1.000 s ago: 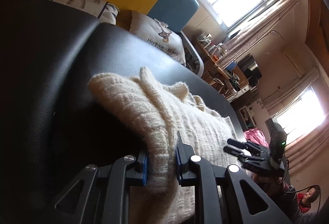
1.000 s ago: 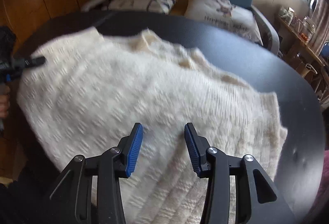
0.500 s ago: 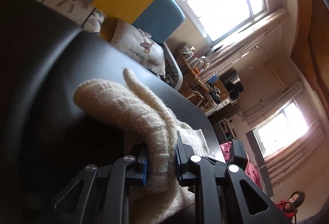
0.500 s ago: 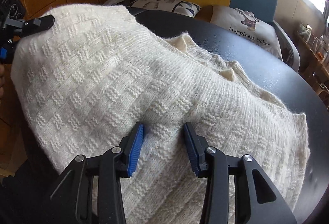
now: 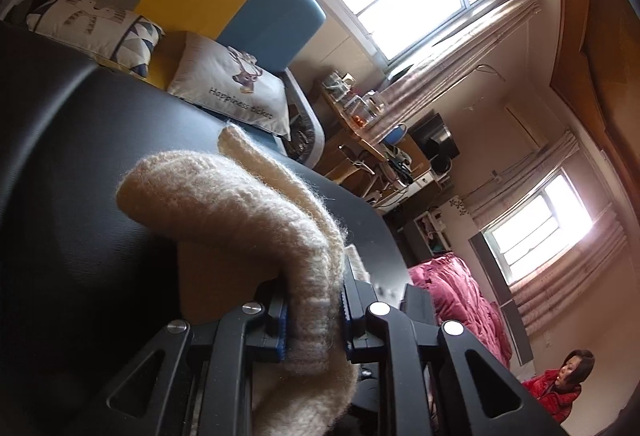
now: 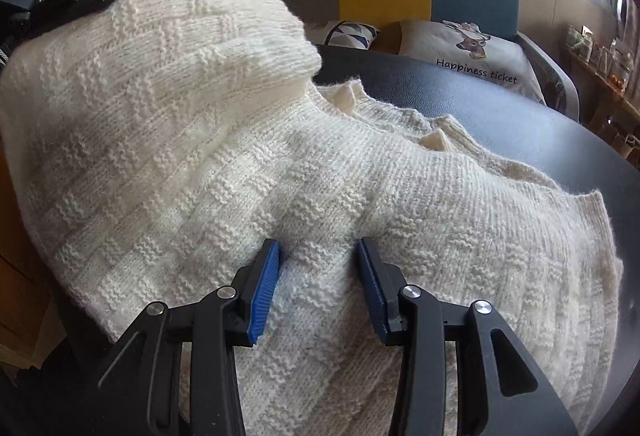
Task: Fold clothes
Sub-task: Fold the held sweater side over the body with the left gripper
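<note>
Sweater (image 6: 280, 155) flap now higher in left claw (image 5: 312, 316), over table (image 6: 520, 115).

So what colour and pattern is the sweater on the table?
Cream-white sweater, knitted in a basketweave block texture; clearest in the right wrist view.

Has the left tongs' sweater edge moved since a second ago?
Yes. Sweater edge, clamped in left tongs, rose off the black table, now overlapping the wooden wall.

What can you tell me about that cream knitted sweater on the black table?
The sweater is cream, thick and fuzzy, knitted in a basket-weave pattern. Most of it lies on the black table. The left gripper pinches one edge between its fingers and holds that side raised. The right gripper presses into the middle, its blue-padded fingers apart.
</note>
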A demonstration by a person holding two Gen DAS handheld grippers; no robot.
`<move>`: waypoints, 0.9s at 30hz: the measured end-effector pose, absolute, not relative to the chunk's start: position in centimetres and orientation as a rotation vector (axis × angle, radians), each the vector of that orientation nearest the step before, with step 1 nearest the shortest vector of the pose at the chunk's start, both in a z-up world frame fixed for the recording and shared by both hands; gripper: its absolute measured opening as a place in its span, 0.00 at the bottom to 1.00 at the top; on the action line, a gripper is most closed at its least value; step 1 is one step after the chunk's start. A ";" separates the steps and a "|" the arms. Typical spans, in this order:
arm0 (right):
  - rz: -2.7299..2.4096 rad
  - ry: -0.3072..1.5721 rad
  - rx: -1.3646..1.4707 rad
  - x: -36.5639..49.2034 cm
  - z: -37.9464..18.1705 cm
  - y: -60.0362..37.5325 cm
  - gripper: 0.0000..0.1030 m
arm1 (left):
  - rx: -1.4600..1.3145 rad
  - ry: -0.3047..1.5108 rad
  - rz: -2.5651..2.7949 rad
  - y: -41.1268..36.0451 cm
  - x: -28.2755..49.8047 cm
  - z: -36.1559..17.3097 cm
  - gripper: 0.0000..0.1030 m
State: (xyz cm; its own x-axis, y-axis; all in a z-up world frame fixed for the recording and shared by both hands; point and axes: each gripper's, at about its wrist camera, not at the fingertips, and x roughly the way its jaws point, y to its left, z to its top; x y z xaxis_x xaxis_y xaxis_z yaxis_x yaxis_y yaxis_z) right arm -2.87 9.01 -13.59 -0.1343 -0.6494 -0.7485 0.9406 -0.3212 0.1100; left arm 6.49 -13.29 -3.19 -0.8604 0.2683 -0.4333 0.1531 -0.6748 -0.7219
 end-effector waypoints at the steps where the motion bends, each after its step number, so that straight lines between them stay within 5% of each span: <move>1: -1.720 0.457 0.867 -2.9 -13.6 9.2 0.42 | -0.802 -1.236 2.693 -13.0 6.3 -3.0 0.17; 8: -1.706 0.343 0.903 -3.4 -13.5 10.2 0.42 | -0.809 -1.209 2.628 -9.8 3.3 -2.1 0.17; 21: -1.614 -0.142 1.052 -7.6 -13.7 15.5 0.42 | -0.833 -1.080 2.567 -4.0 -1.7 -0.2 0.17; 27: -1.707 -0.192 1.067 -8.4 -13.2 21.0 0.43 | -0.880 -1.071 2.533 -2.5 -2.9 -1.2 0.17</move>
